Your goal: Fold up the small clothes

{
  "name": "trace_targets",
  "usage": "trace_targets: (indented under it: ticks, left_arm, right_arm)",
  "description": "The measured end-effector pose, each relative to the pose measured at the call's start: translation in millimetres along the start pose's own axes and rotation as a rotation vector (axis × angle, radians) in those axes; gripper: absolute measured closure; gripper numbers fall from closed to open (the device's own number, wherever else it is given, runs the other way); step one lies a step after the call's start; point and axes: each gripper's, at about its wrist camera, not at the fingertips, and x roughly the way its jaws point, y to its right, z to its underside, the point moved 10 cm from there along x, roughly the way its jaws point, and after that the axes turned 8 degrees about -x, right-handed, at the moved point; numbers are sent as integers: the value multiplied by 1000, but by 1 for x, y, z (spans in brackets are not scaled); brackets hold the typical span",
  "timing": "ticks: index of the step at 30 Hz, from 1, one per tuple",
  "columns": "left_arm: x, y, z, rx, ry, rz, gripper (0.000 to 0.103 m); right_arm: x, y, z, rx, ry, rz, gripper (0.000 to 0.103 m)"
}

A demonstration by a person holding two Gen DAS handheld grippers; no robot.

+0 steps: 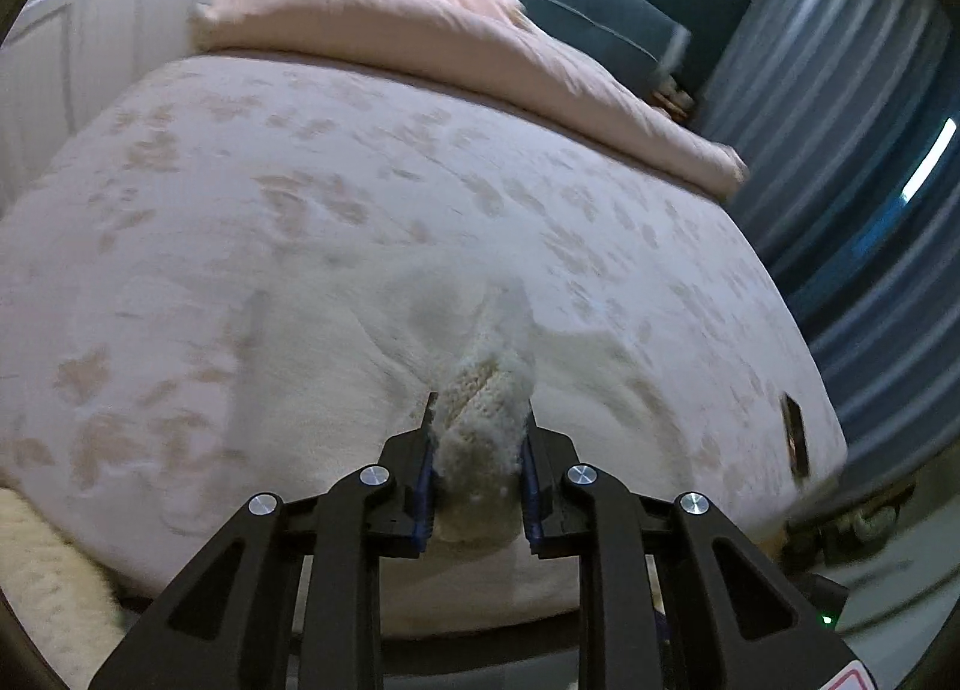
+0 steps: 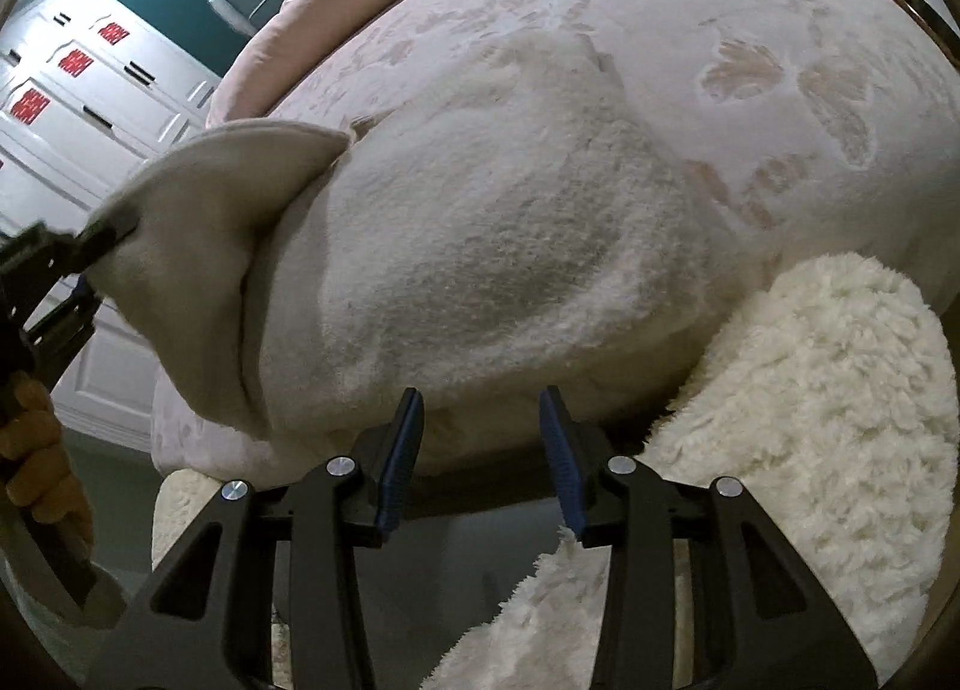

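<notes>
A small cream fleece garment (image 2: 492, 246) lies on the bed near its front edge. My left gripper (image 1: 478, 414) is shut on a bunched edge of the garment (image 1: 480, 396) and lifts it. In the right wrist view the left gripper (image 2: 102, 237) shows at the left, pulling a corner of the garment (image 2: 204, 216) up and over. My right gripper (image 2: 480, 408) is open and empty, its blue pads just in front of the garment's near edge, apart from it.
The bed cover (image 1: 300, 180) is pale pink with a flower pattern. A folded pink duvet (image 1: 420, 42) lies at the far side. A fluffy white blanket (image 2: 810, 390) hangs off the bed's front right edge. White wardrobes (image 2: 78, 90) and blue curtains (image 1: 870, 150) stand around.
</notes>
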Motion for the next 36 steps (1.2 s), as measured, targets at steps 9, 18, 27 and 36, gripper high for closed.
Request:
trace_targets:
  ticks: [9, 18, 27, 36]
  left_arm:
    - [-60, -165, -25, -272, 55, -165, 85]
    - [-30, -236, 20, -412, -12, -244, 85]
    - [-15, -257, 41, -439, -56, -278, 84]
    - [-14, -263, 52, -444, -69, -253, 72]
  right_arm:
    - [-3, 0, -46, -98, 74, 123, 62]
    - [33, 57, -127, -49, 55, 262, 80]
    - [28, 67, -127, 4, 58, 234, 97]
    - [-17, 72, -66, 48, 26, 78, 51]
